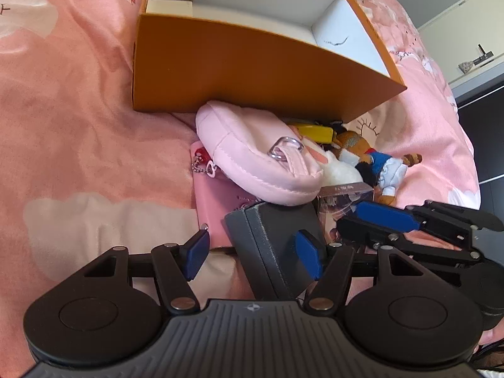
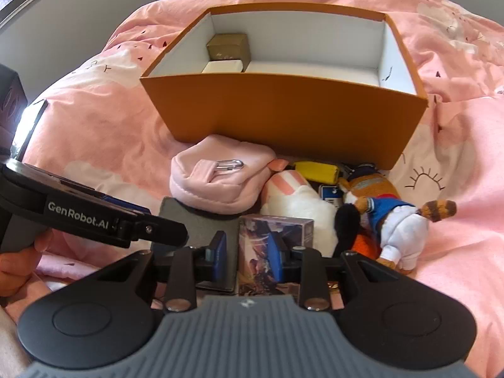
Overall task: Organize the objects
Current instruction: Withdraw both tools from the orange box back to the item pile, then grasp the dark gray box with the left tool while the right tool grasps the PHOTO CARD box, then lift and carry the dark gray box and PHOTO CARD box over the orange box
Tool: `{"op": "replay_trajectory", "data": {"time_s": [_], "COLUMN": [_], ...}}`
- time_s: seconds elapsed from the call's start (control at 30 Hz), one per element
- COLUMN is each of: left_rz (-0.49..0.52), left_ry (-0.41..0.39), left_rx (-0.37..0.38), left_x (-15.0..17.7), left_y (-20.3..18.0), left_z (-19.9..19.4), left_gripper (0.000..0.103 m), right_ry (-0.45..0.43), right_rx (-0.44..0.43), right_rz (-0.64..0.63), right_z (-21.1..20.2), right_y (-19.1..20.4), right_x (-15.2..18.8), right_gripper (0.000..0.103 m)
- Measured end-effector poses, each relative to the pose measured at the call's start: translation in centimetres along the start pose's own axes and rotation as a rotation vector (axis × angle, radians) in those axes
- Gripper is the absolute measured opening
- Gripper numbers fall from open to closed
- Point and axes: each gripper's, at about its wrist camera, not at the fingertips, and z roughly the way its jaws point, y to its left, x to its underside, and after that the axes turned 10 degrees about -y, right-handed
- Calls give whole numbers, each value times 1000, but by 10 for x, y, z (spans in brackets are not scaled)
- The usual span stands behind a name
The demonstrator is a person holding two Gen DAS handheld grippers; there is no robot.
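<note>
Peeking out from under the pink pouch [image 1: 255, 160], the grey case [image 1: 271, 245] shows only one corner and side, and the yellow item [image 2: 316, 171] behind the plush toys is too covered to identify. The left gripper [image 1: 253, 253] tilts steeply down over this pile on the pink bedspread [image 1: 78, 126], its jaws wide apart on either side of the grey case; whether the blue pads touch it cannot be told. The right gripper [image 2: 247, 253] also points steeply down, jaws narrow, with the printed box [image 2: 274, 242] beside its right pad; the pads partly cover the box's edge, so a grip cannot be confirmed. A hand [image 2: 15, 264] holding the left tool appears only in the right wrist view, cut off at the frame's edge. That view also shows the whole orange box [image 2: 283, 119] with a brown box [image 2: 226, 47] and a white one [image 2: 222, 66] in its left corner, and the striped-tail plush [image 2: 384, 217] in full. Only the left wrist view shows the pink wallet [image 1: 211, 201] with a bead chain.
</note>
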Motion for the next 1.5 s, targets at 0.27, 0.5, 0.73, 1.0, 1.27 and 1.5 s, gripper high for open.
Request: {"op": "replay_trajectory", "data": {"time_s": [0.27,0.5,0.73,1.0,1.27,1.5], "left_rz": [3,-29,-28,3,22,100], "left_ry": [20,47,19,-38,-40,-87], "left_rx": [-14,6,24,38,17,71], "left_x": [4,7,7,6,7,8], "left_y": [-1,0,-11,-16,-21,-30], "left_z": [12,25,10,-18,-14,-32], "left_gripper": [88,90,64,48,47,40], "right_ry": [-10,85,130,100,107,77], "right_rx": [80,-20,-80,-95,-103,-87], "right_rz": [32,214,305,222,206,169], "right_z": [-10,14,30,3,15,1], "right_y": [-18,-50,-61,-45,-42,-38], "right_x": [3,17,25,13,11,9], "right_gripper": [48,48,49,27,28,24]}}
